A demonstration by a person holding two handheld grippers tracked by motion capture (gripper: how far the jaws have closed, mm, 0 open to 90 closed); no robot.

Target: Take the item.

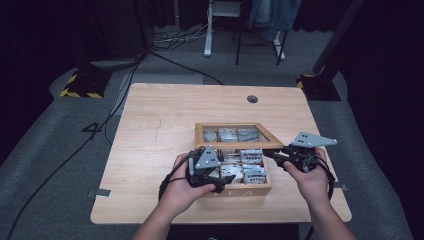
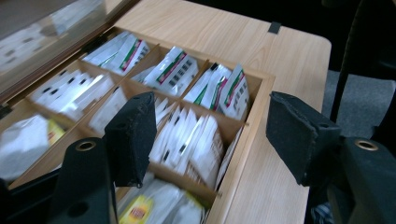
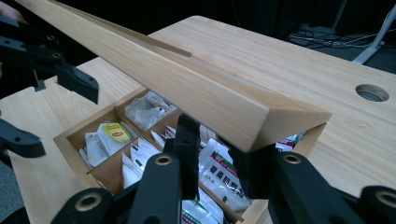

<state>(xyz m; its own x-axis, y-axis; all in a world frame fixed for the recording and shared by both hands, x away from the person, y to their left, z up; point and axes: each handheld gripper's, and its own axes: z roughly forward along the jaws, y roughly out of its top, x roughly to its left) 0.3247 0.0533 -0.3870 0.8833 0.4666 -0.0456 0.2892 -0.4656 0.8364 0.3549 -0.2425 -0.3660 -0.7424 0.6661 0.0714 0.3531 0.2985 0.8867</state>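
**Wooden tea box held open by its lid while the other gripper hung over the packets.**

The tea box (image 1: 235, 187) sat on the near right part of the table (image 1: 150, 130), its glass-paned lid (image 1: 235, 134) raised and tilted back. The right gripper (image 3: 219, 163) was pinched on the lid's front corner and held it up, one jaw under the wooden frame and one against its outer face. The left gripper (image 2: 210, 135) hovered just above the box's near left corner with its jaws spread apart, one over a compartment of tea packets (image 2: 191, 140) and the other out past the box's side wall, nothing between the pads. More packets stood in the other compartments, among them a yellow-labelled one (image 3: 116, 132).
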